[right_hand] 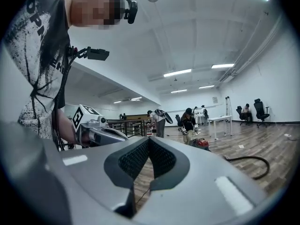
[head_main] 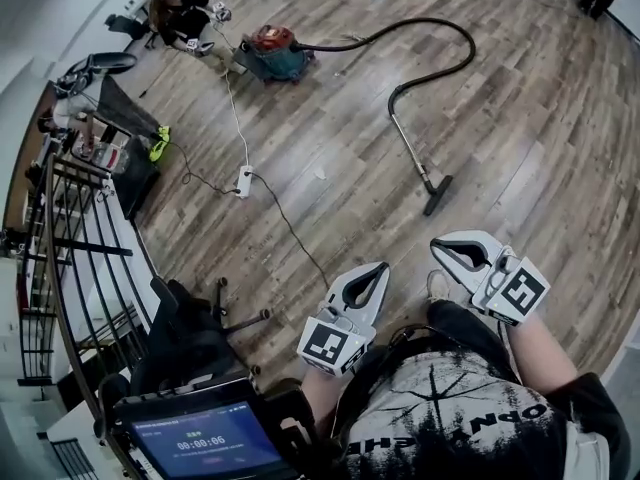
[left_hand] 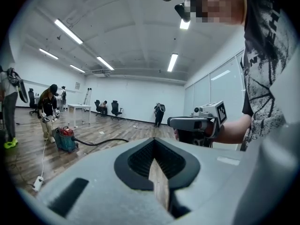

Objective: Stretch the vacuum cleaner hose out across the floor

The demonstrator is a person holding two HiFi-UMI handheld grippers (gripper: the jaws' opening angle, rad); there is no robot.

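Both the left gripper (head_main: pixel 374 270) and right gripper (head_main: pixel 442 248) are clenched empty, well apart from the hose (head_main: pixel 430 20); a hard pull there could drag the canister (head_main: pixel 277 53) or snag its cord (head_main: pixel 237 118).

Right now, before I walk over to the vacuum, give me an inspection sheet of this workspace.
Surface: wooden plank floor.
Job's things: vacuum cleaner far across the room; its hose lies in a curved loop, not stretched; wand and floor head lie nearer.
Clutter: office chair and tablet close by.
Grippers: left tool and right tool both shut, empty, well short of the hose.
Cables: power strip, with a white lead running toward the vacuum cleaner and a black lead running toward the left tool.
Surroundings: railing at left; a person crouches beside the vacuum cleaner.
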